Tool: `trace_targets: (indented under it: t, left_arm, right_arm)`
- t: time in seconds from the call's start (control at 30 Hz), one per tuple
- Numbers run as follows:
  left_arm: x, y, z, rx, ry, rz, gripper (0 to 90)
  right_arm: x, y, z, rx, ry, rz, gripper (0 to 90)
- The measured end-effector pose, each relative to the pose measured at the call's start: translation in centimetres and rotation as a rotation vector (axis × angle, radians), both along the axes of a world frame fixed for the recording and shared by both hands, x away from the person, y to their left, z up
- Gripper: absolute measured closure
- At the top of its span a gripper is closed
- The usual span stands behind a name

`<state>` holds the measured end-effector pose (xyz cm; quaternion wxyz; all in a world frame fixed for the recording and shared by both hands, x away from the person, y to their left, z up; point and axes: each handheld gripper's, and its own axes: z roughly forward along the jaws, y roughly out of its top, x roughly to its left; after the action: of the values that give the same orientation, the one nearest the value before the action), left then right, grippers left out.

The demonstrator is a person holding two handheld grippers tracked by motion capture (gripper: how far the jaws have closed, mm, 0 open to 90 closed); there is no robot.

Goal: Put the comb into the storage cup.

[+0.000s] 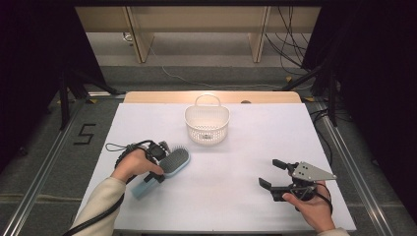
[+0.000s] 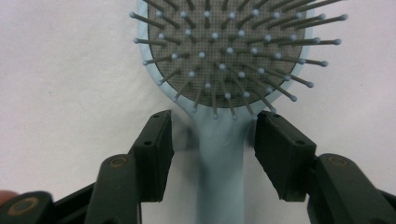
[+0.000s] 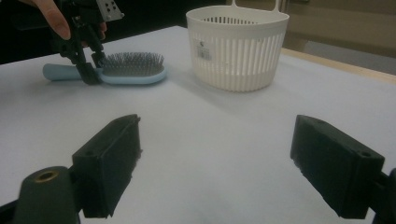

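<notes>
Straddling hairbrush (image 2: 219, 154) neck, left hand-held gripper (image 2: 212, 154) jaws apart

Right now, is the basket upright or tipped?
Upright: the basket stands on its base on the table, its open rim and handle up.

A white-topped table (image 1: 221, 196) stands on grey floor (image 1: 49, 162), dark curtains (image 1: 34, 59) at both sides.

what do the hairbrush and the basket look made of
Hairbrush: pale blue plastic, smooth matte handle; grey pad, probably rubber, with ball-tipped pins.
Basket: white plastic, likely moulded, judging by its even slotted walls and slight sheen.
</notes>
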<state>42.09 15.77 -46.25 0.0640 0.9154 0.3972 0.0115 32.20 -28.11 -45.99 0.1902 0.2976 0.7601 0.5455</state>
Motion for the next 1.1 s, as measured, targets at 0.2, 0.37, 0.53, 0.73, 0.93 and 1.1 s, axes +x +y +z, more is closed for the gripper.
trace_targets:
  t: [0.2, 0.37, 0.53, 0.73, 0.93, 1.1]
  left_arm:
    - [0.00, -0.09, 0.03, 0.014, 0.002, 0.005, 50.5]
    - [-0.01, -0.15, 0.04, 0.025, 0.005, 0.013, 52.8]
    - [-0.06, -0.27, 0.07, 0.034, 0.007, 0.008, 54.5]
    - [-0.11, -0.39, 0.08, 0.034, 0.009, 0.002, 57.0]
    - [-0.11, -0.53, 0.13, 0.038, 0.014, -0.003, 60.1]
    - [-0.19, -0.69, 0.15, 0.042, 0.017, -0.001, 63.0]
  right_arm:
    - [0.00, -0.01, 0.00, -0.002, -0.001, 0.000, 16.7]
    - [-0.01, -0.01, -0.01, 0.001, 0.000, 0.000, 16.7]
    - [-0.01, -0.02, -0.03, -0.004, -0.001, 0.001, 16.7]
    - [-0.02, -0.03, -0.03, -0.004, -0.002, 0.000, 16.7]
    - [-0.03, -0.04, -0.03, -0.003, -0.002, -0.001, 16.7]
    - [-0.04, -0.05, -0.02, -0.004, -0.001, -0.001, 16.7]
